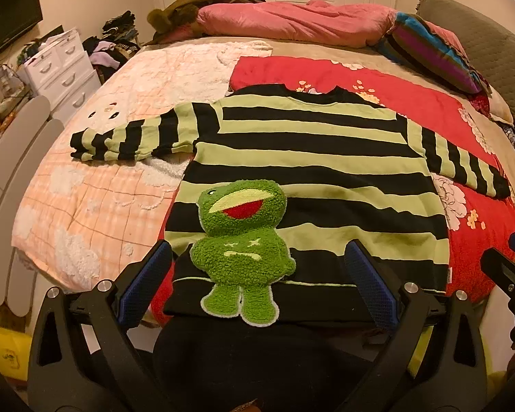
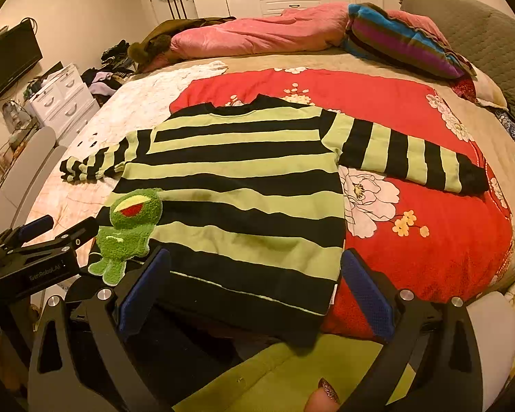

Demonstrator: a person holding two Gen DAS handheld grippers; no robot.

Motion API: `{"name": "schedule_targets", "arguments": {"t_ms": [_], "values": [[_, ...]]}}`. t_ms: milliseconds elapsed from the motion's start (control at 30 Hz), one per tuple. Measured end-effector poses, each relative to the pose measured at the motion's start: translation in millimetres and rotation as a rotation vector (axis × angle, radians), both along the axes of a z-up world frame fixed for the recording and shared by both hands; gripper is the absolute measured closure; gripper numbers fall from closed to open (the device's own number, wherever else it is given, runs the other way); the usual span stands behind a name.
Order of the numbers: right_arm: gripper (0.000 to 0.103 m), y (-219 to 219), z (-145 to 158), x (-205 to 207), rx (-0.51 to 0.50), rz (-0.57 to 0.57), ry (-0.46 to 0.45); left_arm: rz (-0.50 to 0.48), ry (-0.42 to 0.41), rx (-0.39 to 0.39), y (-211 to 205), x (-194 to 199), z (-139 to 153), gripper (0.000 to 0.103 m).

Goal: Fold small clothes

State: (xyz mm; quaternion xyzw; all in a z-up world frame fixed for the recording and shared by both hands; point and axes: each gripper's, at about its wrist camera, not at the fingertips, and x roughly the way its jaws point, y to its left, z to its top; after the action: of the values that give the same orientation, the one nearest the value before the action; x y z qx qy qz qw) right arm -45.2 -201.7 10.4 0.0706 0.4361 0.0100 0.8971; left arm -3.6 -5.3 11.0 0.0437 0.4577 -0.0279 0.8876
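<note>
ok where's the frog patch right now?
The frog patch sits low on the striped sweater, by the hem: between the left tongs in the left view, lower left in the right view.

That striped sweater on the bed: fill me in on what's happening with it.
A person holding a gripper in each hand is set to fold the striped sweater, which lies flat on the bed with both sleeves spread out and the frog patch facing up. The left gripper and right gripper both hover open by the hem, holding nothing. No fold shows yet.
</note>
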Motion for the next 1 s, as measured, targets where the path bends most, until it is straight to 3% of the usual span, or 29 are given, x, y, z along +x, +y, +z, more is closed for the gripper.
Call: {"name": "schedule_targets", "arguments": {"t_ms": [1000], "values": [[0.004,-1.1,-1.0,-0.6,0.005,-0.008,0.005,0.000,-0.003,0.003,-0.5,0.6,3.4,0.009]]}}
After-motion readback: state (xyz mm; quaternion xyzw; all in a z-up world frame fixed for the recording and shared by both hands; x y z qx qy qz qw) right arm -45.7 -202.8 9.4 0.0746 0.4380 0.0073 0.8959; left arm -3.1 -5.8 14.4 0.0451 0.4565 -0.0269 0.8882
